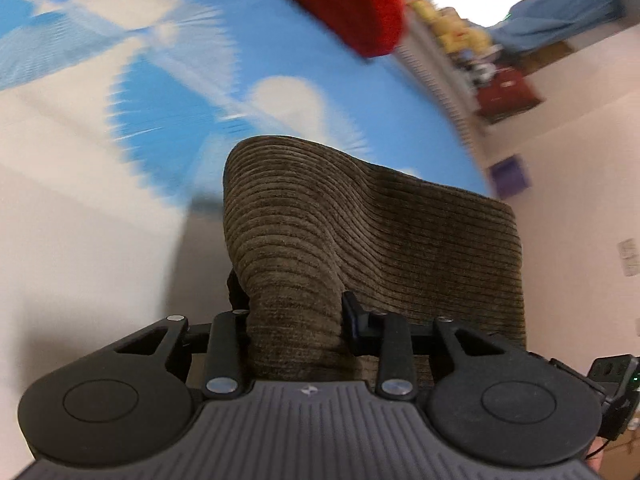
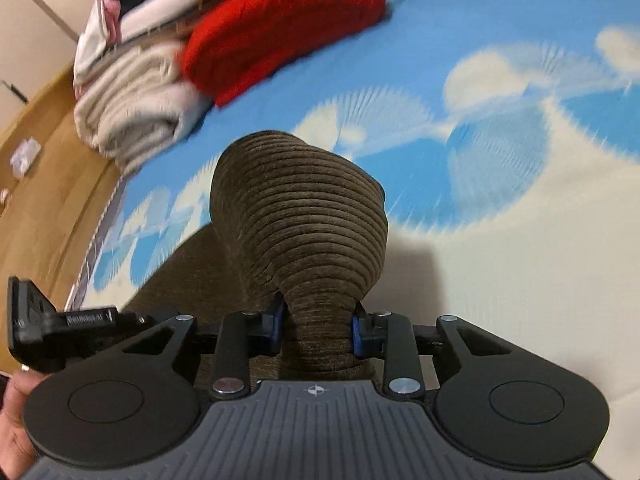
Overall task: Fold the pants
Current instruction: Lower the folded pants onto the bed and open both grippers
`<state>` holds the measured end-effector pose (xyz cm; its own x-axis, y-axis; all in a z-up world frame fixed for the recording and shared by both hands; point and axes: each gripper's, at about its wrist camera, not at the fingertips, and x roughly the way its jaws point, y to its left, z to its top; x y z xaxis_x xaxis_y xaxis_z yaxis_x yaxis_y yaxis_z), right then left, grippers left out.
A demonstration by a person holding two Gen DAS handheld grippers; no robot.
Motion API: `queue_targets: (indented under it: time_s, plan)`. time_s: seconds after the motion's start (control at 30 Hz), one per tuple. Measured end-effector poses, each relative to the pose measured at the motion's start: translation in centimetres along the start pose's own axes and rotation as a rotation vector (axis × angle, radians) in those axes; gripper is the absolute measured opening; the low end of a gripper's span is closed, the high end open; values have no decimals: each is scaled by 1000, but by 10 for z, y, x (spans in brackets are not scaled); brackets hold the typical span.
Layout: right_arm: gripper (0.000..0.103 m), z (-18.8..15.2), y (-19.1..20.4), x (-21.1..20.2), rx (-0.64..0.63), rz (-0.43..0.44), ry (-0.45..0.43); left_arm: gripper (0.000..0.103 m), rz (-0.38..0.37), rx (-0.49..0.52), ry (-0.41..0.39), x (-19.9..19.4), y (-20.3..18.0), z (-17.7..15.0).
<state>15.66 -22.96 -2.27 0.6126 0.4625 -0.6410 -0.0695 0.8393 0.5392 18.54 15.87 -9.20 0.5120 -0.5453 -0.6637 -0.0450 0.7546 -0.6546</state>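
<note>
Brown corduroy pants (image 1: 344, 224) fill the middle of the left wrist view, lifted above a bed with a blue and white cloud sheet (image 1: 168, 80). My left gripper (image 1: 294, 312) is shut on a bunched fold of them, and the cloth stretches off to the right. In the right wrist view the same pants (image 2: 300, 216) bulge out past my right gripper (image 2: 318, 320), which is shut on a gathered neck of the fabric between its blue-edged pads (image 2: 357, 330). More of the pants trails away to the lower left. Both views are blurred by motion.
A red knit garment (image 2: 280, 28) lies at the far end of the bed beside a pile of folded whitish laundry (image 2: 132, 120). A wooden floor (image 2: 48, 184) runs along the bed's left edge. Shelves with yellow toys (image 1: 460, 32) and a purple box (image 1: 509, 178) stand by the wall.
</note>
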Motion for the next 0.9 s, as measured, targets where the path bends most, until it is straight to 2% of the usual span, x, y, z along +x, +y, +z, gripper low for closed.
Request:
queue_targets:
  time_s: [0.07, 0.1, 0.13, 0.17, 0.2, 0.23, 0.27, 0.3, 0.33, 0.4, 0.47, 0.5, 0.57, 0.6, 0.63, 0.7, 0.77, 0.9]
  plan:
    - [32, 21, -18, -25, -41, -19, -51, 38, -50, 20, -9, 14, -24, -2]
    - [32, 28, -28, -35, -50, -24, -69, 43, -68, 38, -4, 24, -35, -3]
    - [35, 36, -44, -44, -39, -29, -82, 48, -51, 54, 5, 33, -42, -4]
    - [40, 41, -61, -48, -19, -36, -88, 54, 12, 89, 4, 42, -49, -5]
    - [44, 42, -78, -48, -8, -65, -98, 54, 118, 137, -7, 50, -55, -7]
    - [54, 41, -94, -46, -3, -136, -108, 53, 230, 175, -15, 57, -59, -8]
    - [55, 36, -110, -41, 1, -254, -106, 52, 308, 210, -23, 60, -64, -10]
    - [54, 31, -124, -34, 2, -364, -84, 49, 328, 254, -33, 59, -71, -13]
    - [50, 26, -138, -29, 8, -414, -52, 48, 283, 292, -40, 56, -81, -16]
    - [48, 27, -146, -28, 17, -348, -36, 48, 136, 403, -44, 52, -107, -27]
    - [48, 33, -138, -30, -54, -289, -80, 47, 95, 537, -13, 60, -124, -45]
    - [48, 35, -135, -30, -83, -276, -98, 42, 108, 592, 38, 74, -128, -56]
    - [48, 41, -134, -24, -91, -237, -111, 34, 226, 663, 219, 113, -117, -80]
    - [48, 45, -134, -19, -82, -227, -113, 35, 291, 699, 302, 128, -109, -94]
    - [48, 50, -136, -13, -76, -222, -120, 35, 312, 720, 340, 135, -106, -103]
    - [48, 58, -136, -1, -71, -232, -164, 34, 300, 720, 338, 131, -109, -103]
    - [48, 68, -134, 13, -70, -237, -204, 34, 282, 668, 350, 126, -106, -96]
    - [45, 89, -133, 59, -88, -293, -176, 34, 270, 692, 364, 120, -106, -89]
